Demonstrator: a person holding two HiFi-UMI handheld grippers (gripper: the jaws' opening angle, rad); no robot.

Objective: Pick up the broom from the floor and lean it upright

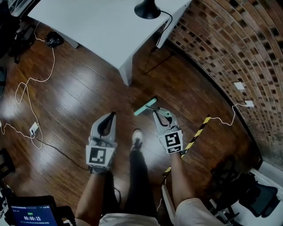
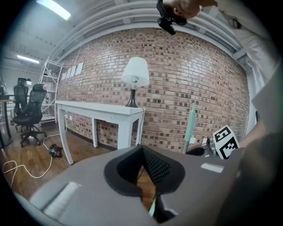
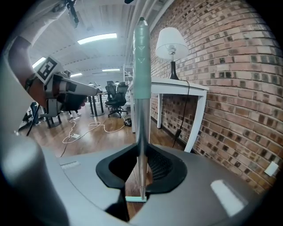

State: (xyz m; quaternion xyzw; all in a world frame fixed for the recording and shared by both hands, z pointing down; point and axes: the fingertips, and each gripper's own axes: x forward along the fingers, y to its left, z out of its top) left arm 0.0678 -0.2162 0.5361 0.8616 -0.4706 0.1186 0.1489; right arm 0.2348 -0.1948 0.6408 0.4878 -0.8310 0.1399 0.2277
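In the right gripper view the broom's silver pole [image 3: 140, 132] stands upright between the jaws, and its mint-green grip [image 3: 141, 57] rises above. My right gripper [image 3: 140, 152] is shut on the pole. From the head view, the right gripper [image 1: 157, 110] holds the mint grip [image 1: 146, 107] low over the wooden floor, just right of my shoe [image 1: 137, 137]. My left gripper [image 1: 111, 115] hangs beside it to the left, its tips together with nothing in them. The left gripper view shows the left gripper [image 2: 142, 150] shut and the mint grip [image 2: 191, 123] off to its right. The broom's head is hidden.
A white table [image 1: 101, 26] with a black lamp base [image 1: 147, 9] stands ahead. The brick wall [image 1: 230, 53] curves along the right. A yellow-and-black striped strip [image 1: 194, 139] lies by my right arm. White cables [image 1: 26, 88] trail at left. Office chairs [image 1: 256, 194] stand at lower right.
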